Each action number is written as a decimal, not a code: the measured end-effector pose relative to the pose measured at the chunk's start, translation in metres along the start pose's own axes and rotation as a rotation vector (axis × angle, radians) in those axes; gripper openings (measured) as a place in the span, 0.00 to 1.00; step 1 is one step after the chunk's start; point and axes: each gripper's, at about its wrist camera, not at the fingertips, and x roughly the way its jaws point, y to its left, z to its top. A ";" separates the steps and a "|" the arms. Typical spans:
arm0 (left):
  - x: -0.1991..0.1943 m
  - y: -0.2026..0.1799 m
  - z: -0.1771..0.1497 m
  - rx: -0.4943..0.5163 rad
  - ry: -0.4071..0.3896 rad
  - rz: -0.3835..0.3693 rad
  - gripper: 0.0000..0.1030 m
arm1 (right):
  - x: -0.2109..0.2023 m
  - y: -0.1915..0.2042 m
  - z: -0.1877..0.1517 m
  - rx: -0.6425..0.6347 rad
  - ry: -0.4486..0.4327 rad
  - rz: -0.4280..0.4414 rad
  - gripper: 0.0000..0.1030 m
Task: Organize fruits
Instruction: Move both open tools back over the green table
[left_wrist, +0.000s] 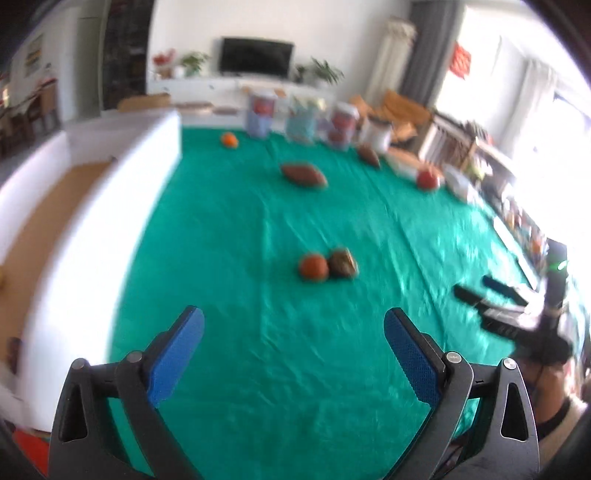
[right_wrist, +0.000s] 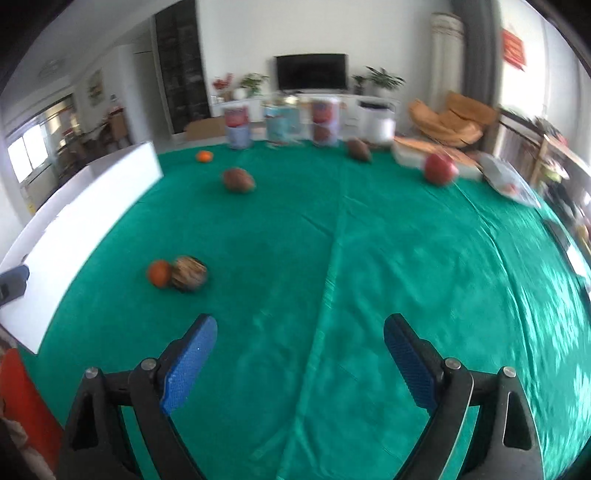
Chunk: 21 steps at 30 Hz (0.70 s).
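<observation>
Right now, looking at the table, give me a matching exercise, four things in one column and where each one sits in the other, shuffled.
Things:
1. small orange
2. red apple
3. near orange
4. white box

Places:
A. touching a brown, rough-skinned fruit
B. along the left edge of the green cloth
C. far right, by the flat packets
D. far left, near the tins

Pairs: 1-D, 2-C, 3-A, 4-B
</observation>
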 end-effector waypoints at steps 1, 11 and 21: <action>0.015 -0.007 -0.009 0.020 0.025 0.019 0.95 | -0.001 -0.019 -0.012 0.045 0.009 -0.031 0.89; 0.052 0.000 -0.033 0.084 0.023 0.173 0.95 | 0.004 -0.087 -0.053 0.210 0.000 -0.185 0.89; 0.066 0.013 -0.045 0.065 0.048 0.184 0.96 | 0.004 -0.065 -0.055 0.144 -0.017 -0.240 0.89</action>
